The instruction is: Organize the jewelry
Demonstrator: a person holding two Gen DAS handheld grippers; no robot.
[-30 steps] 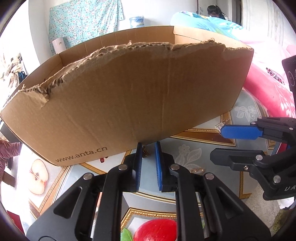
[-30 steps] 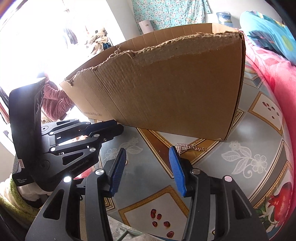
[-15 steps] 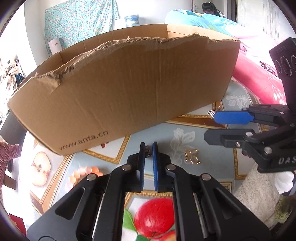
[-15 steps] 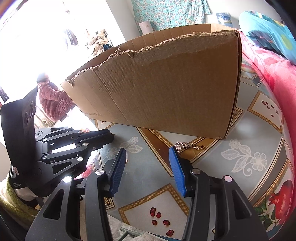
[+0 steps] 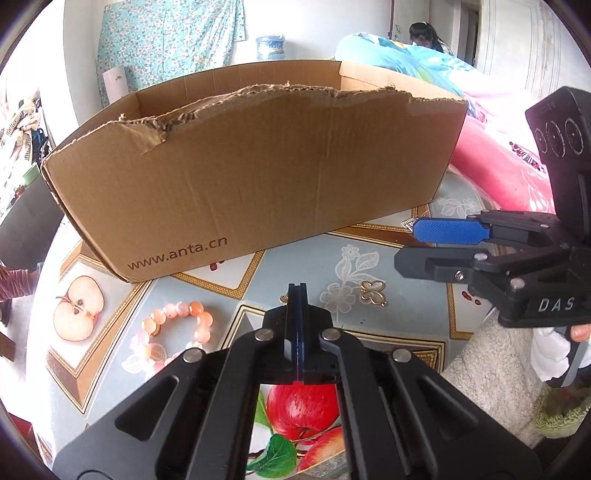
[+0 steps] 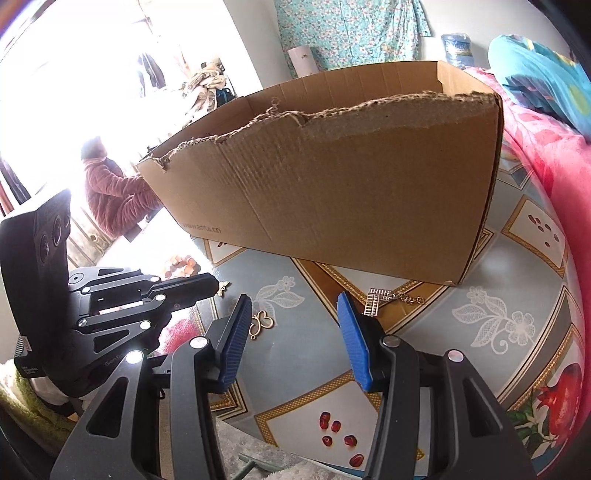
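Observation:
My left gripper hovers over the table a short way in front of the torn cardboard box. Its jaws are closing flat together on a small gold charm, which peeks out left of the tips and shows at them in the right wrist view. Nothing sits between the fingers of my open right gripper. A gold butterfly pendant lies by its left finger, and a silver pendant on a chain by its right fingertip. A pink bead bracelet rests to the left.
The round table has a fruit-print cloth and drops off just below the grippers. A pink blanket bulges at the right. A person in a maroon coat sits beyond the box, and another person is far back.
My left gripper drew back from the foot of the box with the gold charm at its tips, and its jaws closed fully. The right gripper kept still and open.

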